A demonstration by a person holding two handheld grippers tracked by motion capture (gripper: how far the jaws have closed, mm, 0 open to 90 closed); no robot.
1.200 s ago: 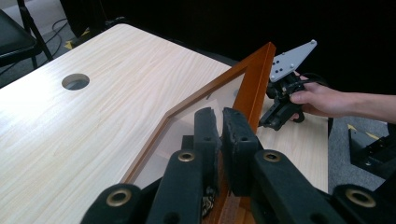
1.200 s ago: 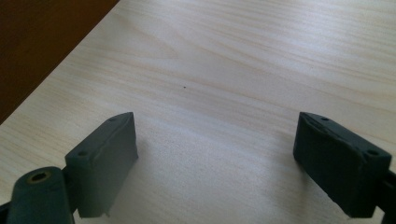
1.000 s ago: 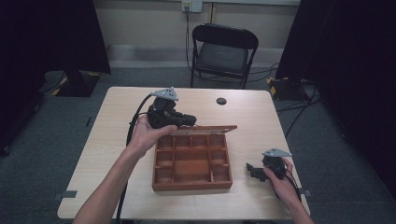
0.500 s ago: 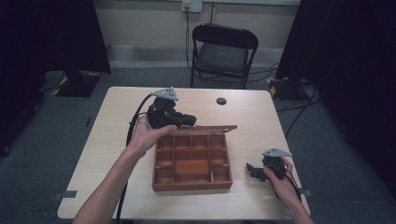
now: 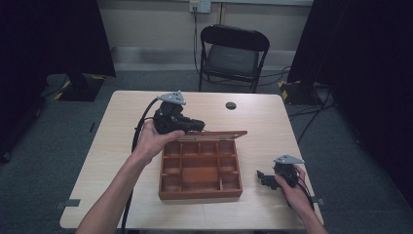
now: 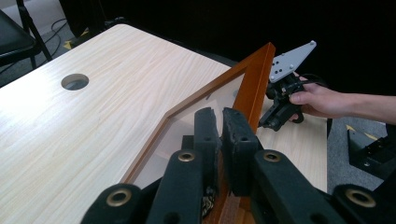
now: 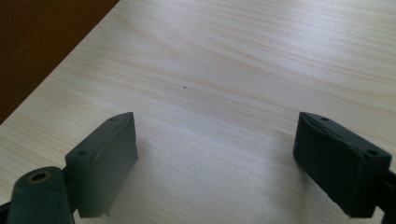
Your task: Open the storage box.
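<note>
High view: A wooden compartment box sits at the centre of the counter. Its hinged lid stands raised along the far edge of the box. The left claw is at the lid's left end. The right claw rests on the counter just right of the box, apart from it. A chair stands beyond the counter, well behind the box.

Left gripper view: The left claw is narrowed onto the lid's wooden frame, holding it by the edge. The lid has a clear panel inside that frame.

Right gripper view: The right claw is spread wide over bare counter, holding nothing; the box's side lies just beside it.

Handling judgement: The box appears rigid and moderately light. The lid pivots on hinges; grip the frame, not the panel, which may be fragile.
</note>
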